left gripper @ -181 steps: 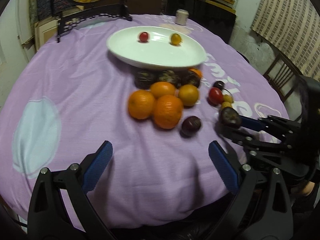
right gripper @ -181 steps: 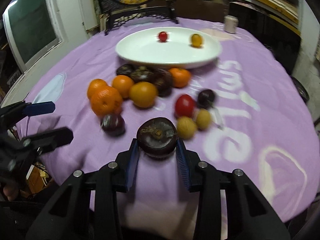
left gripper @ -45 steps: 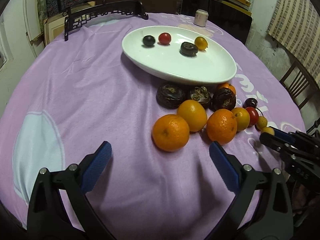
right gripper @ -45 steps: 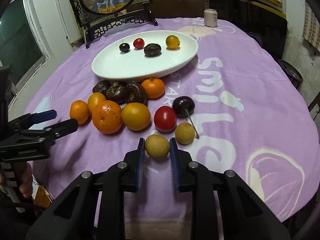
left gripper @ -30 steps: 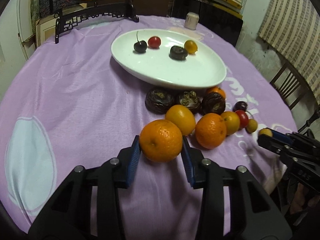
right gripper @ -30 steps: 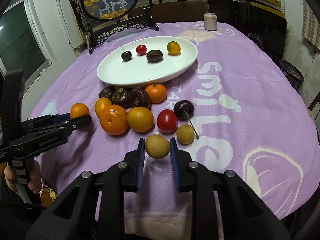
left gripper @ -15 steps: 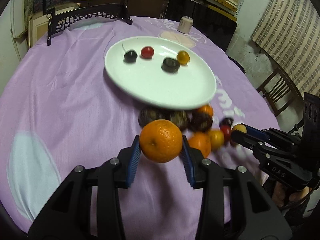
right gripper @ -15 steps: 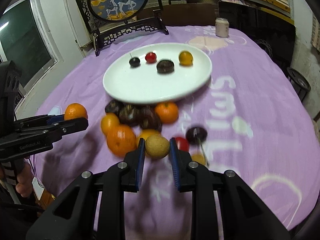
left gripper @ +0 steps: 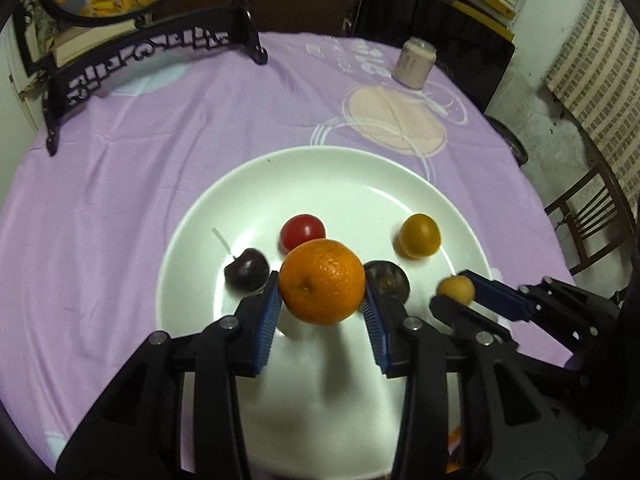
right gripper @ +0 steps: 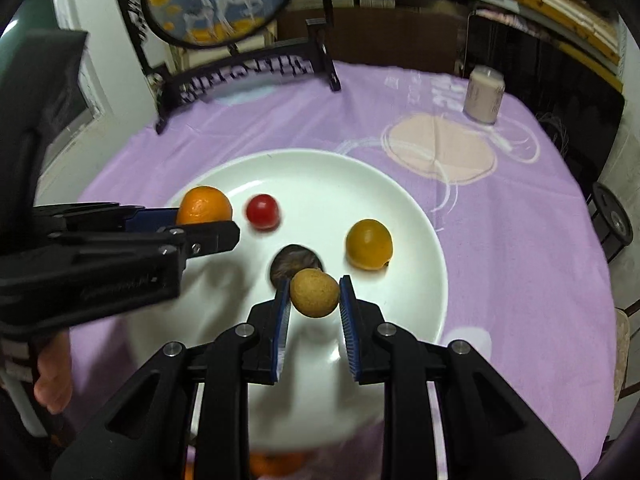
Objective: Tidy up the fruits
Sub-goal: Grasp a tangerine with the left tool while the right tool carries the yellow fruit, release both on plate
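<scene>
My left gripper (left gripper: 322,308) is shut on an orange (left gripper: 322,282), held above the white plate (left gripper: 340,168). In the right wrist view that orange (right gripper: 205,205) shows at the left over the plate (right gripper: 320,164). My right gripper (right gripper: 314,312) is shut on a small tan round fruit (right gripper: 315,293), also above the plate; the same tan fruit (left gripper: 456,289) appears at the right of the left wrist view. On the plate lie a red tomato (left gripper: 302,230), a dark cherry (left gripper: 246,274), a yellow-orange fruit (left gripper: 420,236) and a dark brown fruit (left gripper: 388,280), partly hidden behind the fingers.
The purple tablecloth (left gripper: 140,128) covers a round table. A black ornate stand (left gripper: 152,54) with a round picture sits at the back left, a small pale jar (left gripper: 414,62) at the back right. A wooden chair (left gripper: 592,216) stands off the table's right. A hand (right gripper: 52,376) holds the left gripper.
Both grippers have carried their fruits forward from the fruit pile to over the plate. The remaining fruits on the cloth have dropped out of view below.
</scene>
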### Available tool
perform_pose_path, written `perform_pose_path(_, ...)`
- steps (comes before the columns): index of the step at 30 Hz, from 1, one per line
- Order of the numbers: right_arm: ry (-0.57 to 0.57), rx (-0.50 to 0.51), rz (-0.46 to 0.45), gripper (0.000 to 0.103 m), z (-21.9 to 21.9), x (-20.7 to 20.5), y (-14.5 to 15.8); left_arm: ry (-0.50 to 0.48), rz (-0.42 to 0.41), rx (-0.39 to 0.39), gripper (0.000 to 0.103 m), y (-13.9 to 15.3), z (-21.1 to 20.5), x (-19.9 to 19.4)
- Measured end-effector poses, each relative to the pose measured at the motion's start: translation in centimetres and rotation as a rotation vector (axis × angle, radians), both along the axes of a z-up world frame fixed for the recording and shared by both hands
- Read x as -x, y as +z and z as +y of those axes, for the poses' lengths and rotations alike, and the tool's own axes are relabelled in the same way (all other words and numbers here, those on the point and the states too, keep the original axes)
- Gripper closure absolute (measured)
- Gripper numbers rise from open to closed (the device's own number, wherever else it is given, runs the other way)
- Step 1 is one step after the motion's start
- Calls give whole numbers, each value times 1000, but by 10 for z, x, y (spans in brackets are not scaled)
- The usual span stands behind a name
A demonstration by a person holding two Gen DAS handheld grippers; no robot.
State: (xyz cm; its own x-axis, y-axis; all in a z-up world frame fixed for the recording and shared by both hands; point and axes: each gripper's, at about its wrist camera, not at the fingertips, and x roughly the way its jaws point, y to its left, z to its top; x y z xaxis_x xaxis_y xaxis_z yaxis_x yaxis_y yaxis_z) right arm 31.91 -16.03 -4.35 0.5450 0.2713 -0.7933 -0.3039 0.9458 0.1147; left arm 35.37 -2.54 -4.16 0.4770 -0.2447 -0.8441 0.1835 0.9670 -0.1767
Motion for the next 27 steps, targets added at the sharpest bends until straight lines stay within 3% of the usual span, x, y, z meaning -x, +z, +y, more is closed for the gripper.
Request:
perform_pose_path(9, -6, 7, 23, 78, -1, -16, -11, 8, 28, -3, 62, -14, 0, -19)
perform_pose_path(10, -7, 14, 28, 73, 0, -17, -10, 10, 34, 0, 62, -13, 1, -19)
perform_pose_path(11, -9, 17, 29, 67, -1, -16, -9, 11, 40, 11, 59, -12, 2, -19)
perform_pose_path(12, -17, 21, 14, 50, -2, -13, -5, 16, 35, 22, 55, -9, 5, -17)
perform_pose_path(14, -23, 20, -29, 46, -6, -1, 5, 35, -8, 26, 32, 2, 11, -6)
perform_pose_path(16, -12, 22, -44, 45, -10, 13, 14, 45, -68, 31, 16, 18, 18, 17)
perform_pose_path(20, -32, -17, -55, 40, -25, 71, 25, 57, -179, 29, 4, 40, 37, 85)
perform_pose_path(27, -109, 12, -119, 40, -33, 184, 19, 51, -279, -33, 4, 24, 49, 199)
